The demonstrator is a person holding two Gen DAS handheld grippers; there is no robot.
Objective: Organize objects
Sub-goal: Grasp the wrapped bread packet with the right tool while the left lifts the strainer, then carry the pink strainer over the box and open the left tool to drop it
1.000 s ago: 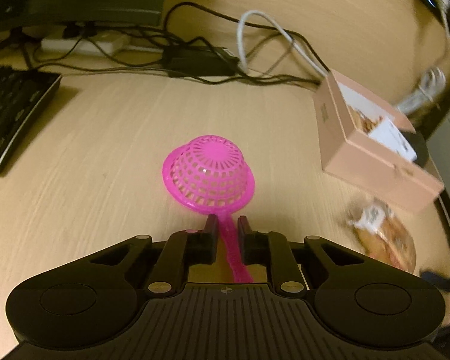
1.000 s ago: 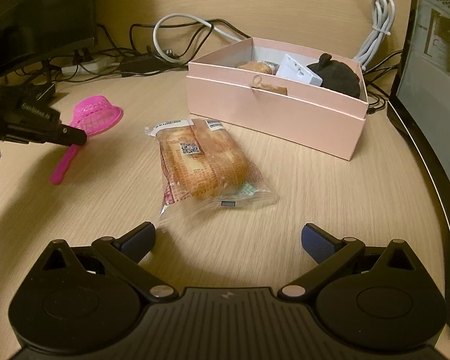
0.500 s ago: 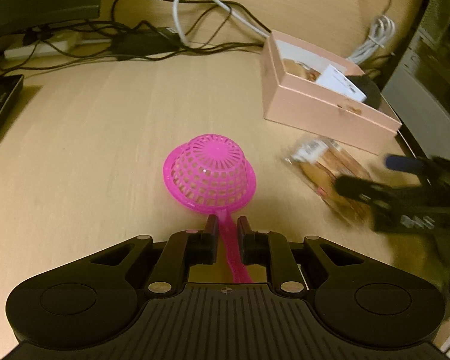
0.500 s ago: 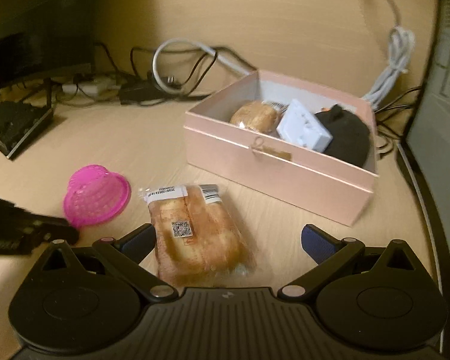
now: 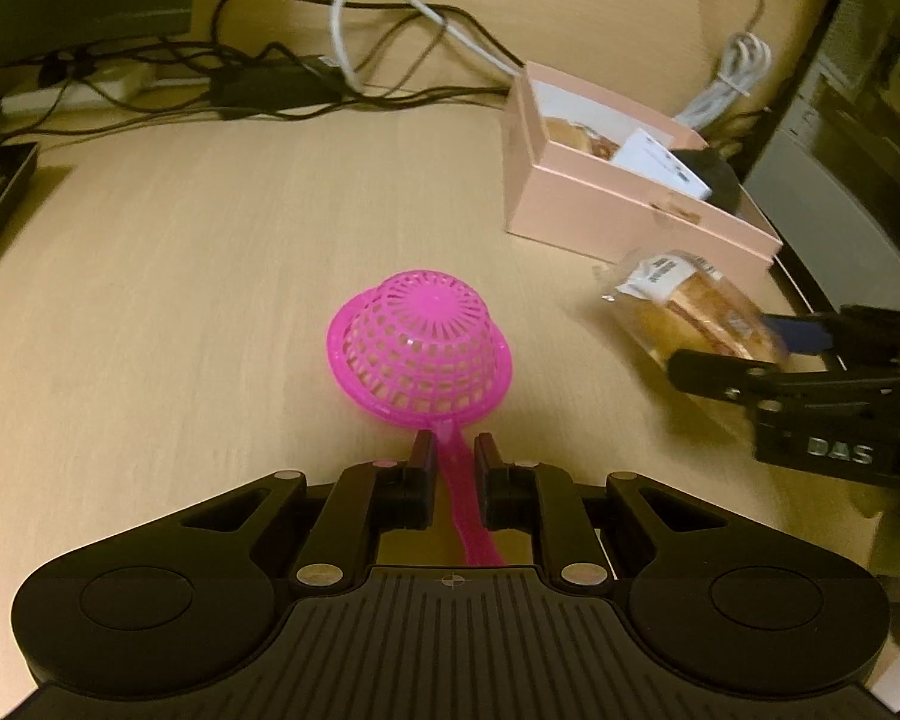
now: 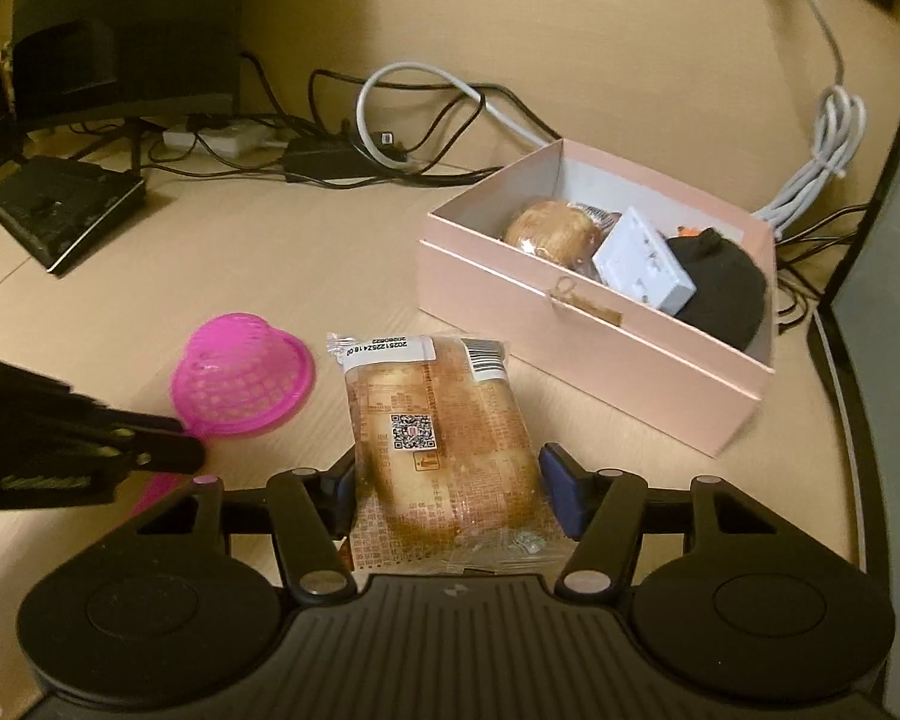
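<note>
Item 1: pink strainer [image 5: 420, 354], lying dome-up on the wooden desk [image 5: 198, 276]. Its handle runs straight back between the fingers of the left gripper [image 5: 453, 450]; the jaws stand close on either side of the handle, though whether they truly pinch it I cannot tell.

Item 2: packaged bread [image 6: 438, 438], flat on the desk, long axis pointing away from the right gripper [image 6: 450, 480] toward the box. The blue-padded fingers stand apart, 1 on each flank of the packet, seemingly touching or nearly so; no squeeze shows in the wrapper.

Item 3: pink box [image 6: 576, 324], open-topped, beyond the bread and to its right. It already holds a bun [image 6: 549, 225], a white carton [image 6: 642, 267] and a black pouch [image 6: 720, 288]; free room looks scarce, mostly near the left end.

Judgement: the right gripper is nearer the box, and nothing stands between them. The strainer lies just left of the bread, with the left gripper close alongside.

Background: tangled cables [image 6: 390, 120], a keyboard [image 6: 60, 204].
</note>
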